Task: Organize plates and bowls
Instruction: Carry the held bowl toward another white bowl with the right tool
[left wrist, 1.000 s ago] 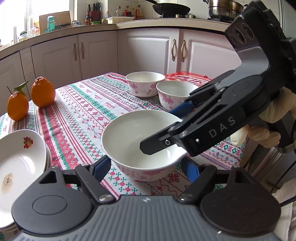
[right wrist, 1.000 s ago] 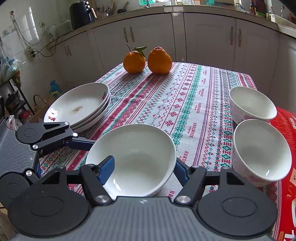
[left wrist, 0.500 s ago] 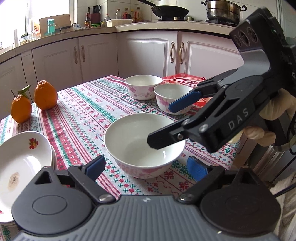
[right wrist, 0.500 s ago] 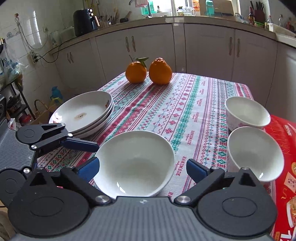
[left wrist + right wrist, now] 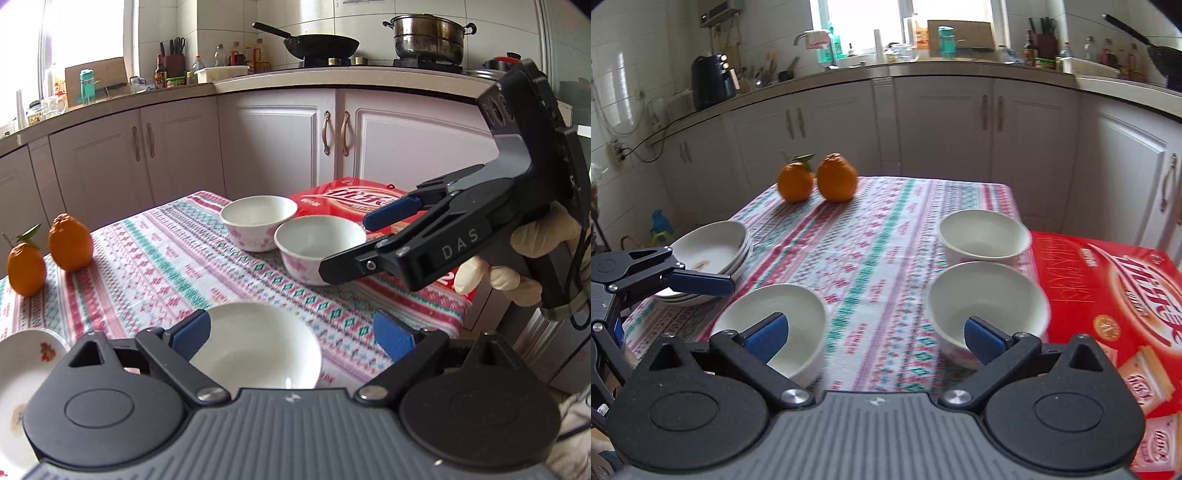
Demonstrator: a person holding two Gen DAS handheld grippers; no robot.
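Observation:
A white bowl (image 5: pixel 258 347) sits on the patterned tablecloth near the front edge; it also shows in the right wrist view (image 5: pixel 779 321). Two more white bowls (image 5: pixel 258 218) (image 5: pixel 317 240) stand side by side beside a red box; they also show in the right wrist view (image 5: pixel 982 240) (image 5: pixel 988 299). A stack of white plates (image 5: pixel 709 258) lies at the left. My left gripper (image 5: pixel 291 332) is open and empty, held above the near bowl. My right gripper (image 5: pixel 873 332) is open and empty, between the near bowl and the closer of the two bowls.
Two oranges (image 5: pixel 816 181) stand at the table's far end. A red box (image 5: pixel 1108 306) lies at the right edge of the table. White kitchen cabinets (image 5: pixel 942 125) run behind the table. The plate stack's rim shows in the left wrist view (image 5: pixel 26 354).
Both grippers have opened and pulled back and upward from the near bowl, which stays on the table. The right gripper has swung to the right, toward the two bowls.

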